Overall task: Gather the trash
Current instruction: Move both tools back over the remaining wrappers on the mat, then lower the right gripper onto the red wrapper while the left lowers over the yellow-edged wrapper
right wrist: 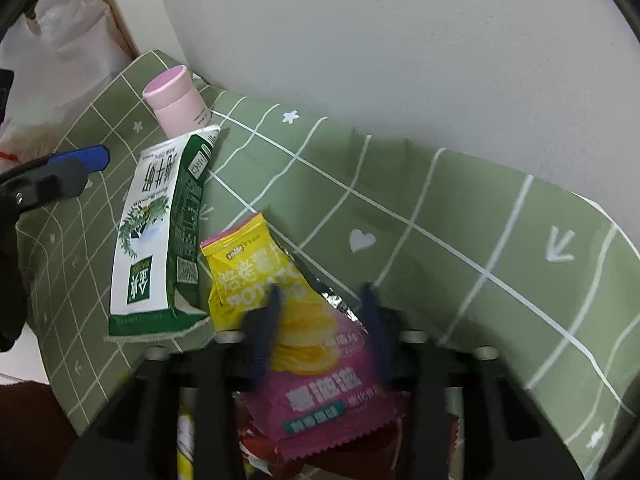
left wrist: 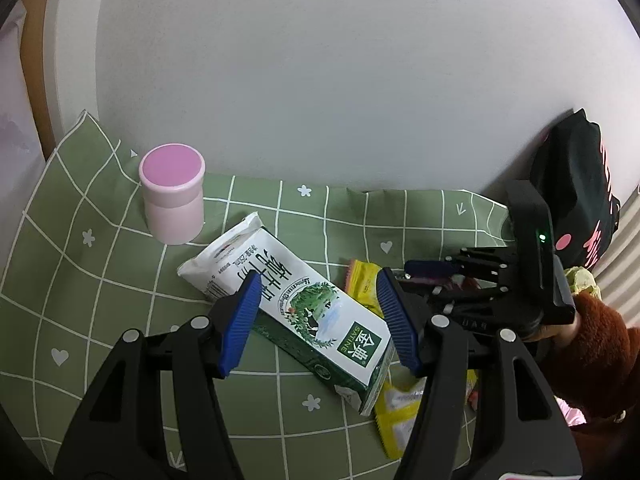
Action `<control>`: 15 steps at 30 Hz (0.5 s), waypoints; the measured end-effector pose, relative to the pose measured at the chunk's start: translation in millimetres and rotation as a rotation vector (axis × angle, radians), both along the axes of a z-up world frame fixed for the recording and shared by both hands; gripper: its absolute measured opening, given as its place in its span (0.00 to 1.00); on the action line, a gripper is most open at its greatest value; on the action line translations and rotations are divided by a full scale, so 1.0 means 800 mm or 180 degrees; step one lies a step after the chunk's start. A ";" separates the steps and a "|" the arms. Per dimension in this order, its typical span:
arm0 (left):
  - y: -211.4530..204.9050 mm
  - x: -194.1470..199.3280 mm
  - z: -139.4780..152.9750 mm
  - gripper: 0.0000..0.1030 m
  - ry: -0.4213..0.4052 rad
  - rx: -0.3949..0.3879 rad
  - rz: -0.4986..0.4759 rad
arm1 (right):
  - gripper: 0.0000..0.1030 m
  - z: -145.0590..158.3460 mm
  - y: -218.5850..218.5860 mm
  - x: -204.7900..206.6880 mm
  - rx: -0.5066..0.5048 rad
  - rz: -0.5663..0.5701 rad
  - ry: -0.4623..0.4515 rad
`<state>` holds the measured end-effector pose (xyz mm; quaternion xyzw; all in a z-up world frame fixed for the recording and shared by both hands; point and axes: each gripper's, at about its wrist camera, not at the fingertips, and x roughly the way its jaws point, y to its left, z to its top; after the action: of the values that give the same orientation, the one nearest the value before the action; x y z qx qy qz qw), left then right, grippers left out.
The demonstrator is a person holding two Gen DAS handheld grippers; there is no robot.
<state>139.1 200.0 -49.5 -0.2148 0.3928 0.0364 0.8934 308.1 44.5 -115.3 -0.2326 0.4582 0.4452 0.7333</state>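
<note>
Left claw (left wrist: 318,322) astride milk carton (left wrist: 296,304); right claw (right wrist: 324,328) astride chip bag (right wrist: 304,344).

We cannot settle from the right wrist view whether the right gripper (right wrist: 320,320) presses the yellow-and-pink chip packet (right wrist: 308,344): its blue fingers (right wrist: 266,332) are smeared by motion, and the packet's lower corner is lost among red wrappers (right wrist: 260,448) under the frame. In the left wrist view the left gripper's finger (left wrist: 396,320) covers part of a yellow packet (left wrist: 394,412), and the milk carton (left wrist: 296,300) hides the rest. The black bag (left wrist: 576,184) is cut off at the right edge, and its pink lettering is unreadable to us.
</note>
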 end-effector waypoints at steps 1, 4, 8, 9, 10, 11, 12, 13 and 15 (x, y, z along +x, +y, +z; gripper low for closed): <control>-0.001 0.001 -0.001 0.55 0.0003 0.0007 -0.0013 | 0.13 0.003 -0.006 0.000 0.0012 -0.0012 0.0002; -0.010 0.004 0.000 0.55 0.0006 0.0030 -0.0094 | 0.09 0.015 -0.023 -0.001 0.0087 -0.0089 -0.0016; -0.019 0.006 0.004 0.55 -0.0015 0.0058 -0.0172 | 0.09 0.036 -0.048 -0.005 0.0204 -0.0218 -0.0085; -0.022 0.006 0.006 0.55 -0.0025 0.0062 -0.0199 | 0.09 0.041 -0.056 -0.006 0.0228 -0.0262 -0.0105; -0.026 0.005 0.007 0.55 -0.0033 0.0069 -0.0230 | 0.09 0.045 -0.063 -0.007 0.0244 -0.0306 -0.0130; -0.030 0.004 0.008 0.55 -0.0039 0.0075 -0.0271 | 0.09 0.050 -0.072 -0.009 0.0266 -0.0382 -0.0168; -0.034 0.004 0.009 0.55 -0.0043 0.0077 -0.0330 | 0.09 0.054 -0.080 -0.011 0.0298 -0.0461 -0.0193; -0.044 0.003 0.008 0.55 -0.0036 0.0083 -0.0483 | 0.09 0.058 -0.089 -0.012 0.0332 -0.0524 -0.0199; -0.063 0.003 0.006 0.55 -0.0004 0.0118 -0.0756 | 0.11 0.064 -0.113 -0.015 0.0381 -0.0705 -0.0225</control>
<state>141.7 149.4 -44.5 -0.1502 0.4142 -0.0626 0.8955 296.0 -46.1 -64.1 -0.1520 0.4276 0.3796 0.8062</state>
